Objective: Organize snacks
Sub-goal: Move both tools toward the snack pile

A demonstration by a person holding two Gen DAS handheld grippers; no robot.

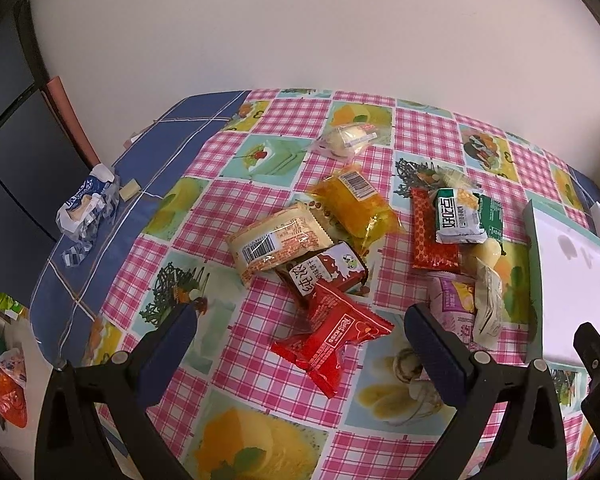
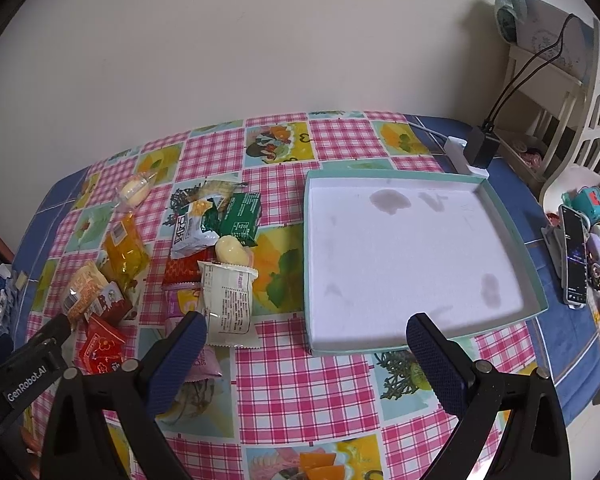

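Both grippers are spread wide with nothing in them, hovering over the tabletop (image 2: 300, 380) with its pink checked cloth. The left gripper (image 1: 300, 336) sits right above a red snack packet (image 1: 332, 340), which lies flat between its fingers at the near edge of the pile. The snacks (image 1: 360, 232) are all heaped loosely in the middle: a cream wafer pack (image 1: 276, 240), a yellow-orange pouch (image 1: 356, 204), a green and white pack (image 1: 458, 216) on top of a red one. The right gripper (image 2: 306, 334) hangs over the near edge of a shallow white tray (image 2: 500, 320) with a teal rim, just right of the pile. Nothing is in the tray, just a few grey stains. A phone (image 2: 574, 260) lies off to the right.
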